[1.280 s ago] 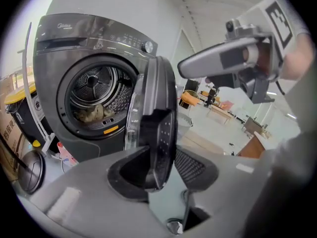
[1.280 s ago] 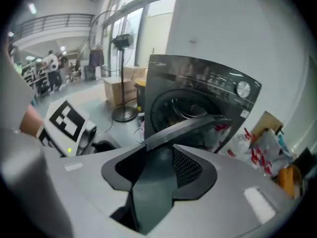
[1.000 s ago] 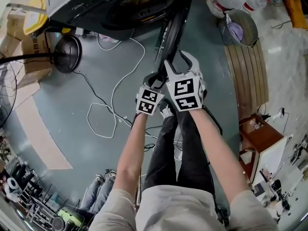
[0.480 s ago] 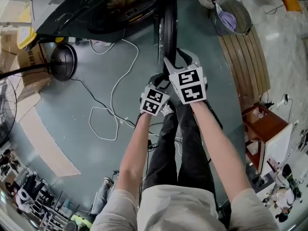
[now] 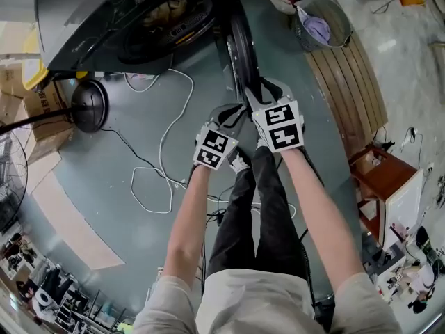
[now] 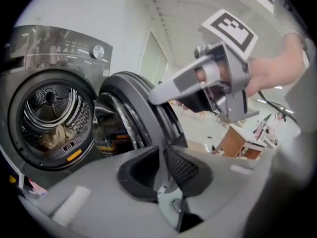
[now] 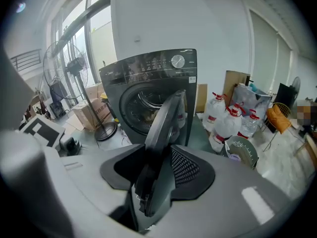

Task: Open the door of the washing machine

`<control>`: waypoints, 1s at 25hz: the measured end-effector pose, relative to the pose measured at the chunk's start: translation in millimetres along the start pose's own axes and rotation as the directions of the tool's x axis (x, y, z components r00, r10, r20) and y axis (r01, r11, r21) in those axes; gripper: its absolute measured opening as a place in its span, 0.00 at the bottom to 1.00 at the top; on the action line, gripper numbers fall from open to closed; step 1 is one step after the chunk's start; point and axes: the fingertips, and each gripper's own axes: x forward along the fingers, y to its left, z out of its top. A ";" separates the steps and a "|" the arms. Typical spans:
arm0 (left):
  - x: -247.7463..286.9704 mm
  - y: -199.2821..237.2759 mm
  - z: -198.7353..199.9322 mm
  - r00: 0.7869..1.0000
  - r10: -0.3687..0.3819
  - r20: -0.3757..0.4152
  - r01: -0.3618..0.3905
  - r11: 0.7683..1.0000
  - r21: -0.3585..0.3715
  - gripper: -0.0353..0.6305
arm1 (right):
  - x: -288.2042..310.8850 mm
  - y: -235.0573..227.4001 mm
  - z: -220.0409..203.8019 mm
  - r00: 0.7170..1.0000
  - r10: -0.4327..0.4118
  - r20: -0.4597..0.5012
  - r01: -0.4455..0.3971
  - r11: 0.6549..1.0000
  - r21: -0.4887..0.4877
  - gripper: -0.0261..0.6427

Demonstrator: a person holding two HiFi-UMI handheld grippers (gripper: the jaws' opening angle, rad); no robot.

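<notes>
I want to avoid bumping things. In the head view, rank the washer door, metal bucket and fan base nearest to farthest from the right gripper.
1. The washer door: its edge stands between the jaws of the right gripper; they have just been closing.
2. The metal bucket: on the floor, upper right.
3. The fan base: on the floor, far left.

The washing machine (image 5: 90, 12) is running off the top edge of the head view. In the right gripper view its door (image 7: 166, 118), seen edge-on, is covering part of the drum (image 7: 141, 103). The control panel (image 7: 153, 63) print and the laundry (image 6: 52, 135) inside are showing too small to make out.
</notes>
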 end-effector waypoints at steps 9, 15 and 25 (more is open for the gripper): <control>23.9 8.6 46.9 0.998 0.005 0.055 -0.007 0.999 0.037 0.14 | -9.2 -24.2 -4.3 0.999 -0.032 -0.002 0.032 0.999 0.025 0.25; 37.9 2.4 51.8 0.998 -0.018 0.053 0.017 0.999 0.030 0.14 | -12.6 -37.0 -6.7 1.000 -0.026 0.009 0.026 0.999 0.043 0.25; 75.6 -25.8 72.9 0.998 -0.053 0.026 0.052 0.997 0.050 0.14 | -28.4 -78.8 -12.8 1.000 0.005 0.020 -0.004 1.000 -0.015 0.25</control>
